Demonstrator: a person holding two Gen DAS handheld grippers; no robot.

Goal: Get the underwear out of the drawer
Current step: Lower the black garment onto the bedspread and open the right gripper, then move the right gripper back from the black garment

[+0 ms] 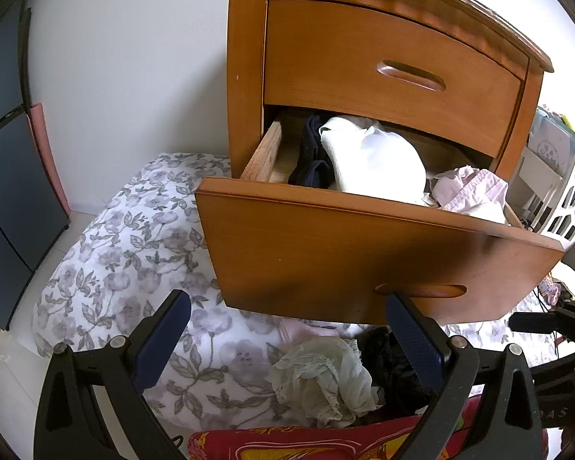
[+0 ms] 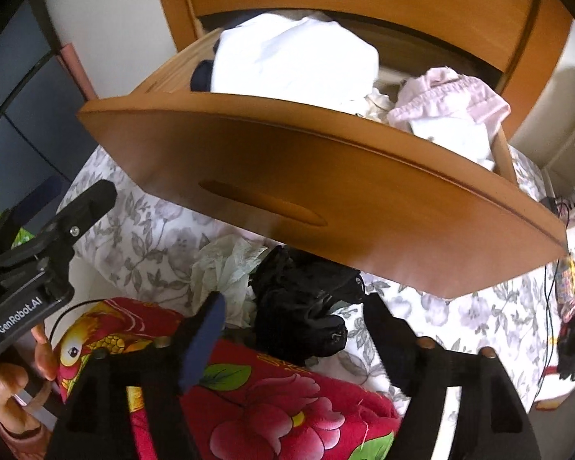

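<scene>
Both grippers, left [image 1: 287,345] and right [image 2: 299,329], hover spread and empty below the pulled-out wooden drawer [image 1: 364,253], whose heaped white and pink underwear [image 1: 375,161] (loosely tangled) could snag and spill together.

Bright daylight, blown-out whites, fisheye-warped edges, right view slightly blurred.
</scene>
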